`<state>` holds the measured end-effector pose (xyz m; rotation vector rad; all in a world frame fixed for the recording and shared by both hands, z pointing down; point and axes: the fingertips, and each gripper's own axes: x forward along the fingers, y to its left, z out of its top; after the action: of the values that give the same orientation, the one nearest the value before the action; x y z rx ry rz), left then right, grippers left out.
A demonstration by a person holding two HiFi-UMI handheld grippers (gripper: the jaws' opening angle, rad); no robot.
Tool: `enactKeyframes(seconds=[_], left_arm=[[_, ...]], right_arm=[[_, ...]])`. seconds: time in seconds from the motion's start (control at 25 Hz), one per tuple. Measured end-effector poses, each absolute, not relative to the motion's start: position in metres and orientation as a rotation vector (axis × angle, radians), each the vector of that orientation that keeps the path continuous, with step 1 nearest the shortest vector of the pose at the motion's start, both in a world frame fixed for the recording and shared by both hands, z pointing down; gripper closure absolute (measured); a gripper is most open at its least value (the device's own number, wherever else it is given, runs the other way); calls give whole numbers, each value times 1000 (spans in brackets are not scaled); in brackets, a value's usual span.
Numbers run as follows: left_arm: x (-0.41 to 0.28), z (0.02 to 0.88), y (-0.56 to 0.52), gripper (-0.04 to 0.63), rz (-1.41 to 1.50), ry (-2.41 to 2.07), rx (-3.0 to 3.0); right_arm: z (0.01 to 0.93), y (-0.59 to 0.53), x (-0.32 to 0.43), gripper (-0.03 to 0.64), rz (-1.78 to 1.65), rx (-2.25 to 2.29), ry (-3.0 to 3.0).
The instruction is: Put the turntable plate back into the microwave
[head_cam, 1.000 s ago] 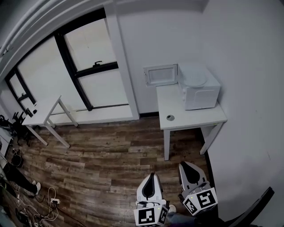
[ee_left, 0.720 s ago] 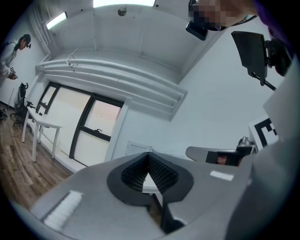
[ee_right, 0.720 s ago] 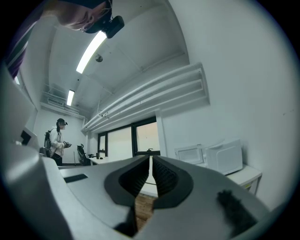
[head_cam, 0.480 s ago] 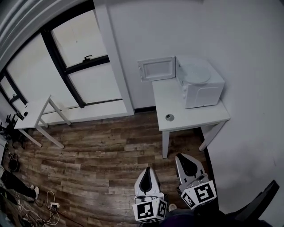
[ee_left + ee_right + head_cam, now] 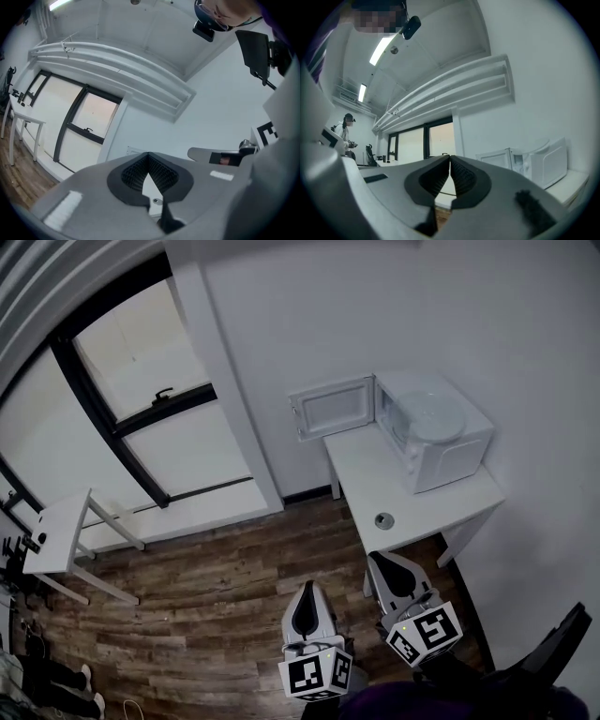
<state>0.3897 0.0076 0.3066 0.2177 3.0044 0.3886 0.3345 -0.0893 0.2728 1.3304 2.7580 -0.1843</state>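
A white microwave (image 5: 441, 442) stands on a white table (image 5: 370, 474) against the wall, its door (image 5: 330, 408) swung open to the left. The clear round turntable plate (image 5: 431, 415) lies on top of the microwave. A small round roller ring (image 5: 383, 520) rests on the table near its front edge. My left gripper (image 5: 307, 592) and right gripper (image 5: 390, 562) are both shut and empty, held side by side over the wood floor just in front of the table. In the right gripper view the microwave (image 5: 548, 161) shows to the right of the shut jaws.
A second white table (image 5: 66, 531) stands at the far left by large dark-framed windows (image 5: 141, 409). A dark chair back (image 5: 562, 643) sits at the lower right. A person (image 5: 347, 126) stands far off in the right gripper view.
The table and microwave have come nearer and shifted lower right in the head view. Both grippers have advanced towards the table, still shut.
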Motion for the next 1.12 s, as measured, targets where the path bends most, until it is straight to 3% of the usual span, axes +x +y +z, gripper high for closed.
enactKeyframes(seconds=[0.36, 0.68, 1.12], left_arm=[[352, 319, 93, 591, 298, 3063, 169], [308, 335, 129, 591, 402, 3065, 112], [220, 344, 246, 591, 171, 3118, 275]], right_arm=[[285, -26, 286, 606, -150, 1196, 2841], [305, -8, 229, 604, -135, 1041, 2935], [326, 117, 110, 606, -217, 1070, 2938]])
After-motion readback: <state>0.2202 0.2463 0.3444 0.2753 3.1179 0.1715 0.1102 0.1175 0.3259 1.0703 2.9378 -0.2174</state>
